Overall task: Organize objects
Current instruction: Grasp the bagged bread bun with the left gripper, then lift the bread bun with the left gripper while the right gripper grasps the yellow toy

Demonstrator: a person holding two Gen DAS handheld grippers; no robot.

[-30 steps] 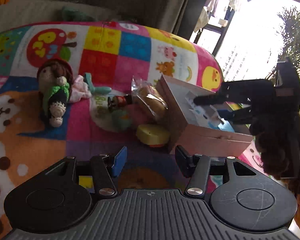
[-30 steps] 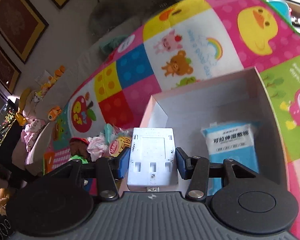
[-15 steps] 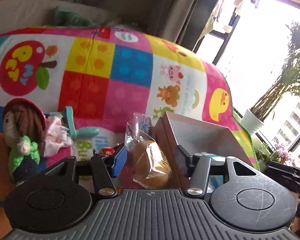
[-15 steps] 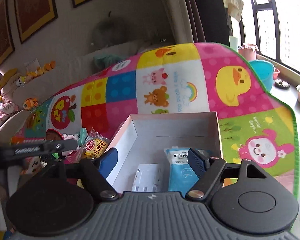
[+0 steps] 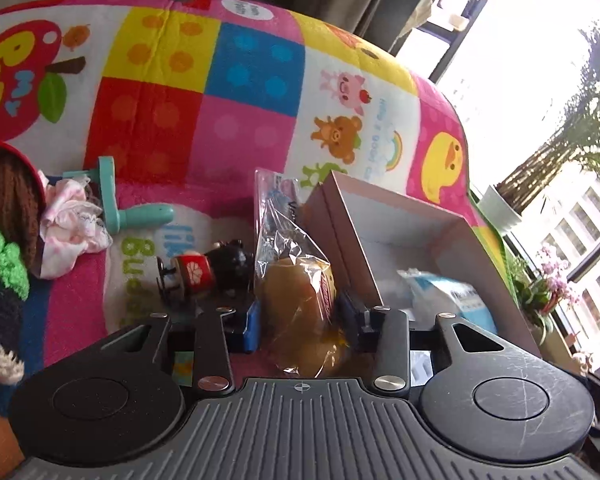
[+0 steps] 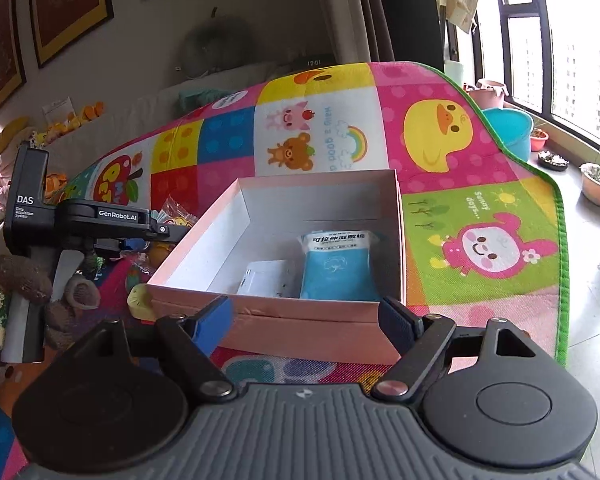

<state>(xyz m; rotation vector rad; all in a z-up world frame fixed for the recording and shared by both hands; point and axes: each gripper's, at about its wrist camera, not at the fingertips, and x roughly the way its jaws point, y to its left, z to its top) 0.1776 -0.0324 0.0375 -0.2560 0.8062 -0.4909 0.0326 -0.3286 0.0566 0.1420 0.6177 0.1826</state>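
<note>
- At the far left lie a knitted doll (image 5: 4, 216), a pink lace scrap (image 5: 70, 224) and a teal handle (image 5: 120, 208), all resting on the play mat (image 5: 236, 80).
- Just right of them a small black figure (image 5: 220, 266) lies beside our left claw (image 5: 300, 316).
- We have the left claw closing around a bagged bun (image 5: 300, 300); the pads sit at its flanks, and contact is likely but not certain.
- We judge the bun light and soft, its wrapper slippery and crinkly, so we take it across the middle of the bread, not by the loose film, and squeeze gently.
- Right of the bun stands the open pink box (image 6: 398, 240), holding a white block (image 6: 266, 278) and a blue packet (image 6: 336, 264).
- Our right claw (image 6: 306, 322) is spreading wide and is empty, hanging near the box's front wall.
</note>
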